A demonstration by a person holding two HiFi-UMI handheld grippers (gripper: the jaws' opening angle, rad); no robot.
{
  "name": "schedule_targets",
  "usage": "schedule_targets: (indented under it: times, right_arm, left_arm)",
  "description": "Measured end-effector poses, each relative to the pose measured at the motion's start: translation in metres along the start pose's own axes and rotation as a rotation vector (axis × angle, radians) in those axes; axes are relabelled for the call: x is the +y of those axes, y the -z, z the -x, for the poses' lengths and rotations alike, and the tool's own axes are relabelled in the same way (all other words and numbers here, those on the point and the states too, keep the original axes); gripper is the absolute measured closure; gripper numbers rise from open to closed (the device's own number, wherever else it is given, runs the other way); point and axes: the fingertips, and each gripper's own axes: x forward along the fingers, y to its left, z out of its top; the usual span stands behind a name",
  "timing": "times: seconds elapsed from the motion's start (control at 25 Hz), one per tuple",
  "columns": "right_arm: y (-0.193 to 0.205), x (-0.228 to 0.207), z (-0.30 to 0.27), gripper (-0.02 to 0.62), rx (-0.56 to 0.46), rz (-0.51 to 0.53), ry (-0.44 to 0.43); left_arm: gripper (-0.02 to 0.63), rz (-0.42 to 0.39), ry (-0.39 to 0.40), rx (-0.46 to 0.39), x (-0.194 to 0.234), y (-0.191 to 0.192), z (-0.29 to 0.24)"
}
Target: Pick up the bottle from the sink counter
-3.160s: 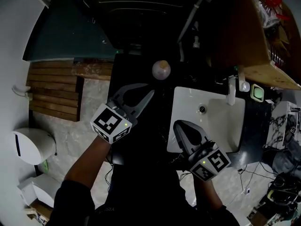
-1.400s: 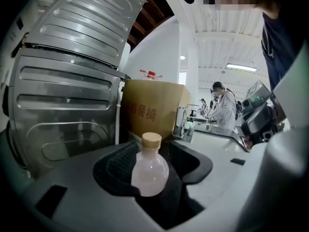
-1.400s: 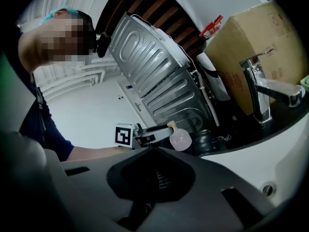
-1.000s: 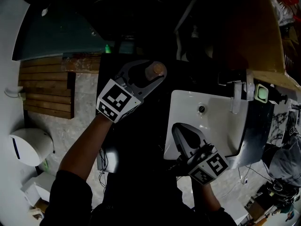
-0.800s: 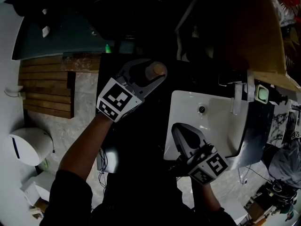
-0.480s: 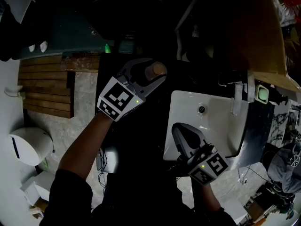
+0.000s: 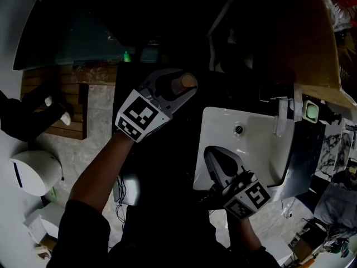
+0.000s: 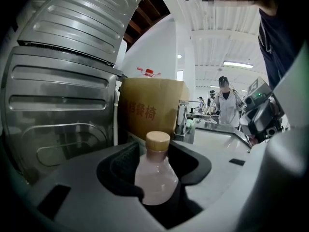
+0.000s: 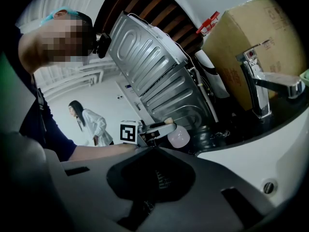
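Against the frame a few seconds back, your left gripper has advanced from short of the bottle to surrounding it. Over the last second it has hardly shifted. A dark shape (possibly a bystander's limb) now lies over the wooden slats at the left edge of the head view.

The bottle stands upright on the dark worktop, left of the white sink. It sits between the left jaws, which are closing. The left jaw is close against its body and a dark gap shows on the right side, so no firm grip is confirmed.

Your right gripper hangs over the near edge of the sink, its jaws brought together with nothing in them, well apart from the bottle.

The bottle's base is hidden behind the jaws. From the head view only its tan cap shows, and the worktop surface is too dark to make out
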Motion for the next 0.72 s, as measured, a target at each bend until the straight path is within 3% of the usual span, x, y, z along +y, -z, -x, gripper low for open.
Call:
schedule_targets:
  times: [0.72]
  right_arm:
    - [-0.0002, 0.0038, -0.0017, 0.574, -0.008, -0.013, -0.004]
  left_arm:
    - [0.462, -0.035, -0.007, -0.004, -0.0043, 0.0, -0.0001]
